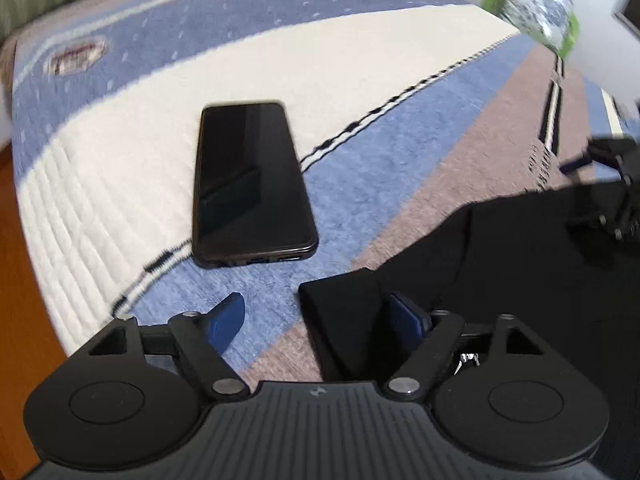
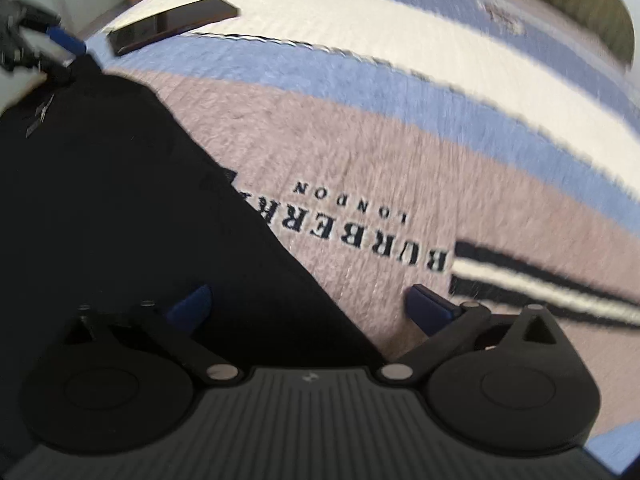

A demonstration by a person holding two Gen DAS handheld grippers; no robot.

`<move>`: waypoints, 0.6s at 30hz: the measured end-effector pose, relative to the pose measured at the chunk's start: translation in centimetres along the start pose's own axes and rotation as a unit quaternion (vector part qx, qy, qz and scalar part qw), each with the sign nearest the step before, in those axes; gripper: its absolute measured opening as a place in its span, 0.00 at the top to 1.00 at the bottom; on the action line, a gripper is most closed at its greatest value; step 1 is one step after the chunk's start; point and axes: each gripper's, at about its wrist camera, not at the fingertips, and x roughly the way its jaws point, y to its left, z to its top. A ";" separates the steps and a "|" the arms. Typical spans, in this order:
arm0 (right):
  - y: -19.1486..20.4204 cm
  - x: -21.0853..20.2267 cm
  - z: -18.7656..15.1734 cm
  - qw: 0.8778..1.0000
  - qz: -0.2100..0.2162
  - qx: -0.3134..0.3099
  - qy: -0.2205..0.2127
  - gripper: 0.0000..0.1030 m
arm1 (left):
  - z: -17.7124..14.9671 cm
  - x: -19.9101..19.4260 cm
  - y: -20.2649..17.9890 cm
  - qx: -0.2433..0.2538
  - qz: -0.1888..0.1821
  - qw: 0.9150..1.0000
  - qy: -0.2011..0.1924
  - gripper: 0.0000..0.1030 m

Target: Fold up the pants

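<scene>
while both grippers gape, black pants (image 1: 500,264) lie between left gripper (image 1: 320,316) fingers.

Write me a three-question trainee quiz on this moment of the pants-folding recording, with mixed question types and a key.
1. True or false: the phone lies on top of the black pants.
2. Multiple choice: what sits between the left gripper's blue fingers?
A. the phone
B. a corner of the pants, not pinched
C. nothing but blanket
3. Short answer: in the right wrist view, does the right gripper grip the pants?

Key
1. False: the phone rests on the striped blanket, apart from the pants.
2. B.
3. No: its fingers stand wide apart, one over the pants' edge, one over the blanket.
</scene>
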 end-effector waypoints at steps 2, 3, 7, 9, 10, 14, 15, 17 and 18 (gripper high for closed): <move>0.0 0.0 -0.1 1.000 0.008 0.003 -0.004 0.07 | -0.1 0.0 -0.3 0.004 -0.023 1.000 -0.011 0.25; 0.2 -0.3 -0.3 1.000 0.014 -0.001 -0.009 0.17 | -0.1 -0.1 -0.9 0.017 -0.039 0.999 -0.010 0.35; 1.2 -2.0 -0.8 0.999 0.025 -0.018 -0.026 0.75 | -0.4 -0.2 -3.7 0.059 -0.041 0.997 -0.002 0.77; 2.1 -2.6 -1.1 0.999 0.004 -0.024 -0.035 0.93 | -0.6 -0.9 -4.1 0.051 -0.039 0.998 -0.015 0.83; 2.7 -2.9 -1.4 0.999 -0.008 -0.033 -0.040 0.94 | -0.9 -1.5 -4.3 0.051 -0.030 0.998 -0.029 0.83; 5.8 -4.4 -2.6 0.992 -0.083 -0.071 -0.063 0.95 | -2.8 -4.6 -5.1 0.085 -0.018 0.991 -0.106 0.84; 6.7 -5.1 -3.0 0.989 -0.103 -0.079 -0.074 0.95 | -3.3 -5.4 -5.4 0.090 -0.021 0.989 -0.120 0.84; 8.1 -6.7 -3.9 0.983 -0.132 -0.092 -0.093 0.95 | -4.4 -7.2 -5.5 0.092 -0.031 0.986 -0.138 0.84; 9.1 -7.9 -4.6 0.977 -0.152 -0.101 -0.107 0.95 | -5.1 -8.1 -5.6 0.096 -0.037 0.984 -0.146 0.84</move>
